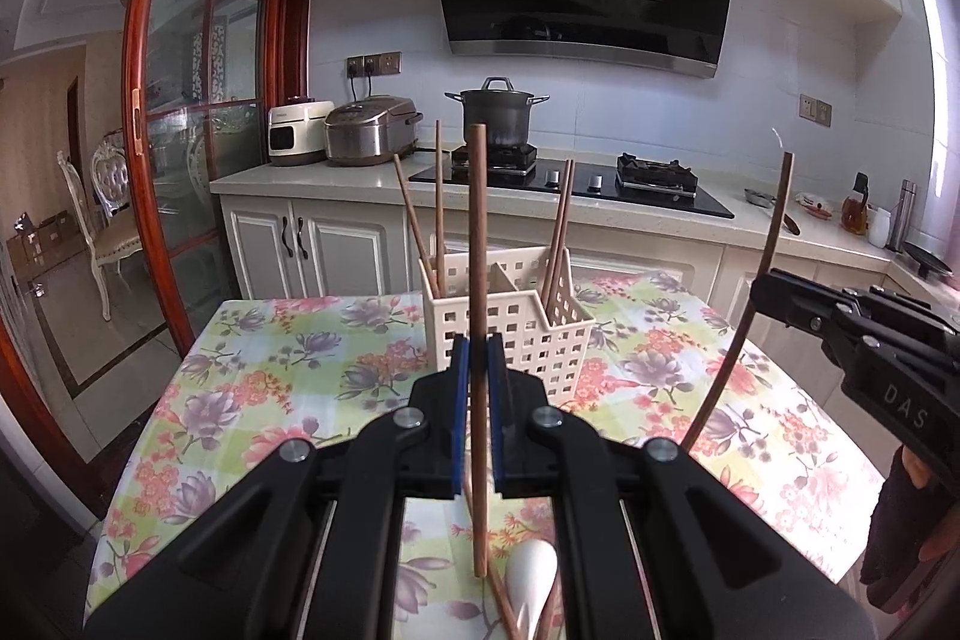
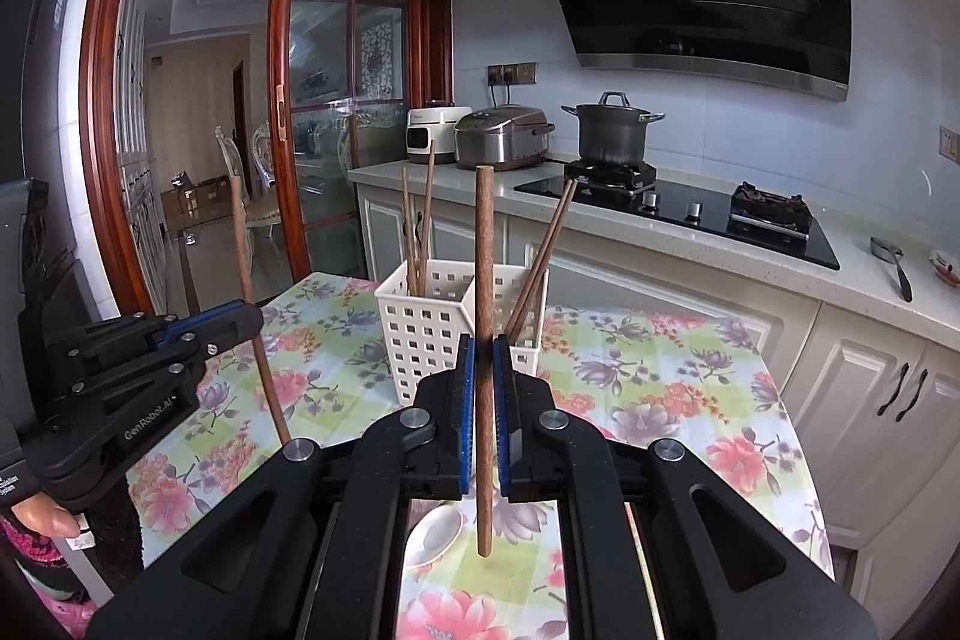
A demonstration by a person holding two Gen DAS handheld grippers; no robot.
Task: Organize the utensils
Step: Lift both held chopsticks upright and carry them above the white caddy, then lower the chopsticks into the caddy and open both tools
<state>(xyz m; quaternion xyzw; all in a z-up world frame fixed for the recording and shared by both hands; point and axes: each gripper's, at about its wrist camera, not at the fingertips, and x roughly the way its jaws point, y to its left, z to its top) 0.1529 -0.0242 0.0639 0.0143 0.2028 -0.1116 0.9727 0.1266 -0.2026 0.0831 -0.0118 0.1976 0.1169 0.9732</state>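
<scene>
My left gripper (image 1: 478, 349) is shut on a brown chopstick (image 1: 478, 232) that stands upright, in front of the cream slotted basket (image 1: 540, 340). My right gripper (image 2: 483, 349) is shut on another upright chopstick (image 2: 483, 250), just short of the same basket (image 2: 414, 334). Each gripper shows in the other's view: the right gripper (image 1: 759, 289) at the right edge, the left gripper (image 2: 255, 319) at the left. The basket's left compartment holds two chopsticks (image 1: 438, 208), and two more chopsticks (image 1: 561, 232) lean in the right one. A white spoon (image 2: 435, 532) and a loose chopstick (image 1: 501, 598) lie on the table beneath the grippers.
The table wears a floral cloth (image 1: 270, 370). Behind it runs a counter with a black hob (image 1: 648, 190), a pot (image 1: 497, 115), a rice cooker (image 1: 372, 130) and white cabinets. A glass sliding door (image 1: 180, 130) and a chair (image 1: 102, 220) are to the left.
</scene>
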